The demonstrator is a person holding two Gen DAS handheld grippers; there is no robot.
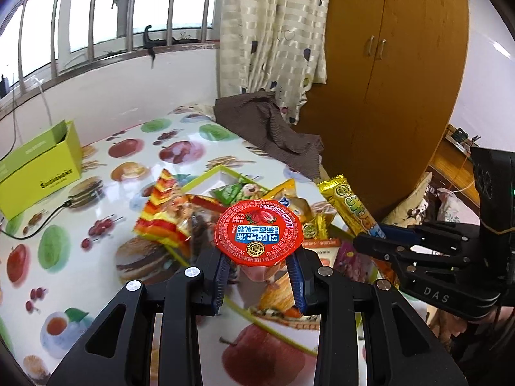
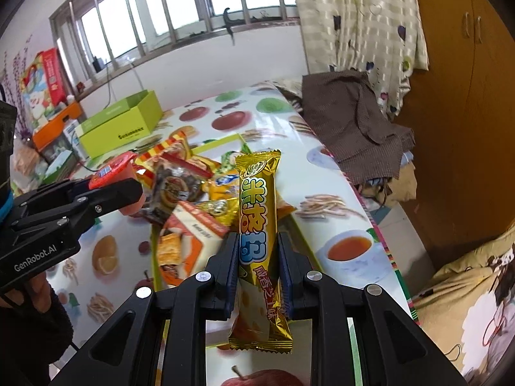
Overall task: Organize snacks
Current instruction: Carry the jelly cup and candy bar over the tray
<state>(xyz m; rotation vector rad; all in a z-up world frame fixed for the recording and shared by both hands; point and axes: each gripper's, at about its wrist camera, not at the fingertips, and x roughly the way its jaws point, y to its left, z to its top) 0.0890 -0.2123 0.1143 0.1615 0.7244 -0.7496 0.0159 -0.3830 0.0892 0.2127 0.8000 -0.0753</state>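
The left gripper [image 1: 259, 268] clamps a red-lidded jelly cup [image 1: 258, 231] between its pads, lid at twelve o'clock; the right gripper [image 2: 259, 257] pinches a gold snack bar [image 2: 259, 225] upright, above the snack pile [image 2: 190, 189].

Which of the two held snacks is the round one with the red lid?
The jelly cup in the left gripper. The right gripper holds a long gold snack bar instead.
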